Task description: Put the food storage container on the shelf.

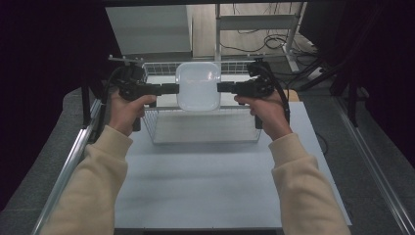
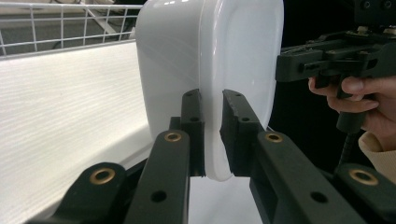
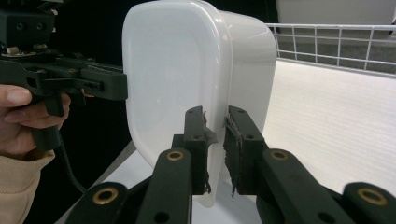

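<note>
Claws: left claw (image 1: 172,88) and right claw (image 1: 222,87) clamp opposite rims | white tub (image 1: 197,86) between them | we keep it level above wire basket (image 1: 161,132).

No legible text, labels, brands, numbers or signs were present, none on the white container (image 1: 198,86), none on the wire basket (image 1: 205,132), none on either gripper body, none on the table (image 1: 205,186).

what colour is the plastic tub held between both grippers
White plastic tub, slightly translucent; clearest in the right gripper view.
</note>
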`<state>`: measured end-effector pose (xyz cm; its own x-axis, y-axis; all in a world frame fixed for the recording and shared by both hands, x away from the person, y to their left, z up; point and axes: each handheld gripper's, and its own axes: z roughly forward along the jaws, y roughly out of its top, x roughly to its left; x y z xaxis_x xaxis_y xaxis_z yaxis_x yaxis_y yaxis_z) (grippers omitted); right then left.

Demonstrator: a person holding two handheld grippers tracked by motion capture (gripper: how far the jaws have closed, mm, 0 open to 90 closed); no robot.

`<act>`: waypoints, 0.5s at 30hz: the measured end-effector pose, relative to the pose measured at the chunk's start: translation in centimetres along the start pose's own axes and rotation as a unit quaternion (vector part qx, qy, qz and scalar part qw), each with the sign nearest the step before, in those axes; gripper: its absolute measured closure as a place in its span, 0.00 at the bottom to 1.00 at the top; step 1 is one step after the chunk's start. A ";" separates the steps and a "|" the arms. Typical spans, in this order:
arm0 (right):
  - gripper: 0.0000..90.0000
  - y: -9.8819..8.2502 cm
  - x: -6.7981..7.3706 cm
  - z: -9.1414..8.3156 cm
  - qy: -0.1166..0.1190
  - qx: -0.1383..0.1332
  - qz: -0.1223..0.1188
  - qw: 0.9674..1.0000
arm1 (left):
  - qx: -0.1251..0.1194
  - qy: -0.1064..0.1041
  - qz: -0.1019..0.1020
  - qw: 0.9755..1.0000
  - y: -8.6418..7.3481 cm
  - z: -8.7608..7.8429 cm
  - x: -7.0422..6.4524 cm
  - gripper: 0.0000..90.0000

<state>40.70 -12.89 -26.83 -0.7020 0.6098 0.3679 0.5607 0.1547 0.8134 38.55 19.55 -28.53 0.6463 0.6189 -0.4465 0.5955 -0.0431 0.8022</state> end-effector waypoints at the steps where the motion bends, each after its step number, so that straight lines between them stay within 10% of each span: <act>1: 0.88 0.3 -0.5 0.4 0.000 0.005 0.006 1.000 | 0.006 -0.003 -0.007 1.000 0.3 0.4 0.7 0.89; 15: 0.88 1.6 -3.8 2.5 -0.014 0.031 0.059 0.998 | 0.025 -0.009 -0.055 0.998 1.5 3.7 3.9 0.89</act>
<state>45.36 -13.03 -28.08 -0.6174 0.6482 0.4457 0.6653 0.1279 0.7355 43.78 19.00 -30.53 0.5835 0.6075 -0.5390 0.6865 -0.0142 0.7270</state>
